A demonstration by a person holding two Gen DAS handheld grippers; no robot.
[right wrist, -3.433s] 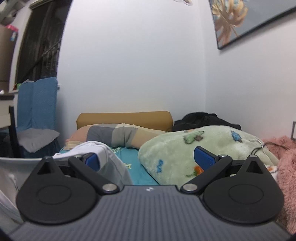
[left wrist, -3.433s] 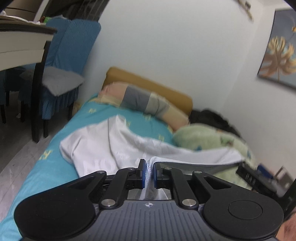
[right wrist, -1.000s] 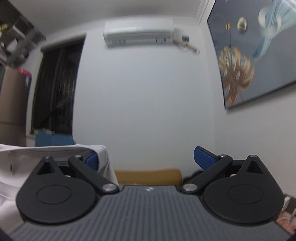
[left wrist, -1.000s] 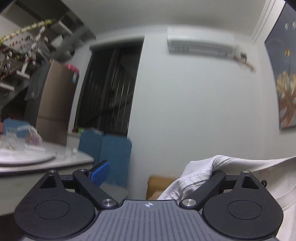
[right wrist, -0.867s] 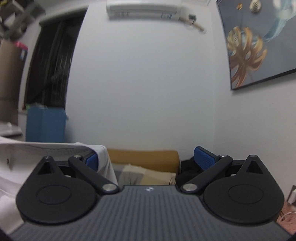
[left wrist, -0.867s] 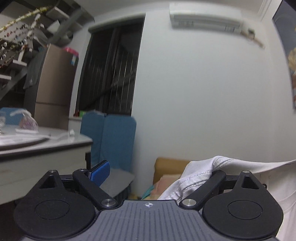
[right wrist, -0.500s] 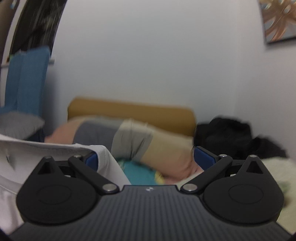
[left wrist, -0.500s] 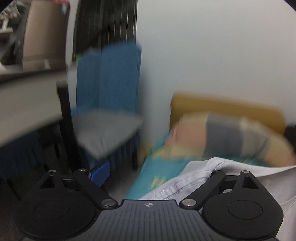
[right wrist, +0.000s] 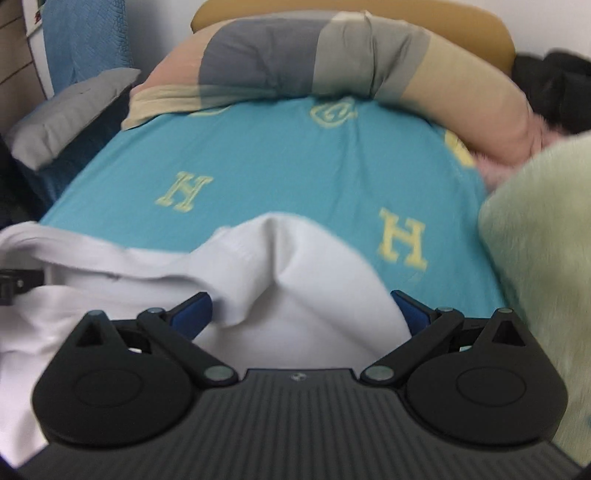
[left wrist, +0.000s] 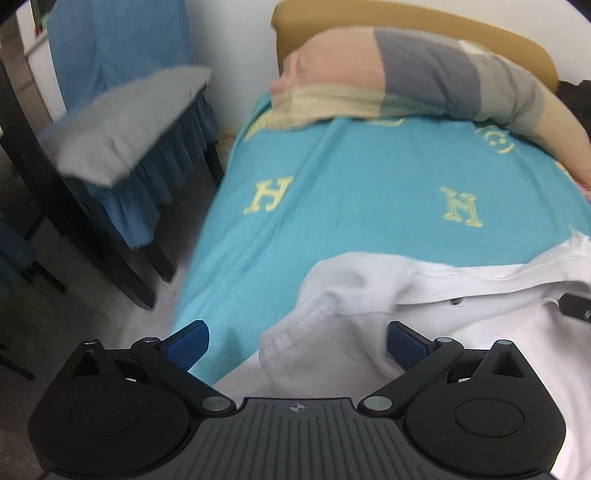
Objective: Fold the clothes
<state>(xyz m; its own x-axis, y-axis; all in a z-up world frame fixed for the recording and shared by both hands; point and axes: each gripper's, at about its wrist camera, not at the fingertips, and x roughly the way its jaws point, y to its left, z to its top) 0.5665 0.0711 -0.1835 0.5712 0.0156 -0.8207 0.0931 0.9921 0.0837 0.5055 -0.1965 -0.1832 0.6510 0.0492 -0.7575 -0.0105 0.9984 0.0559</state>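
A white shirt point(left wrist: 424, 302) lies spread on the turquoise bed sheet point(left wrist: 351, 192), its near edge rumpled. My left gripper point(left wrist: 295, 343) hovers over the shirt's left sleeve. Its jaws are opening; a fold of the sleeve lies between the blue pads, and neither pad presses on it. In the right wrist view the shirt point(right wrist: 295, 258) bulges up between the wide-set fingers of my right gripper point(right wrist: 301, 310). The cloth brushes the left pad point(right wrist: 194, 312) but is not pinched. Both grippers point steeply down at the bed.
A striped pillow point(right wrist: 314, 66) and tan headboard point(left wrist: 406, 22) sit at the far end. A green fleece blanket point(right wrist: 543, 240) and dark clothing point(right wrist: 554, 85) crowd the right side. A blue-covered chair with a grey cushion point(left wrist: 122, 122) and a dark table leg point(left wrist: 55, 206) stand left of the bed.
Both grippers swung down from facing the wall to facing the bed. The shirt, which hung draped over one finger of each, now rests on the sheet, and the left gripper's right pad is uncovered.
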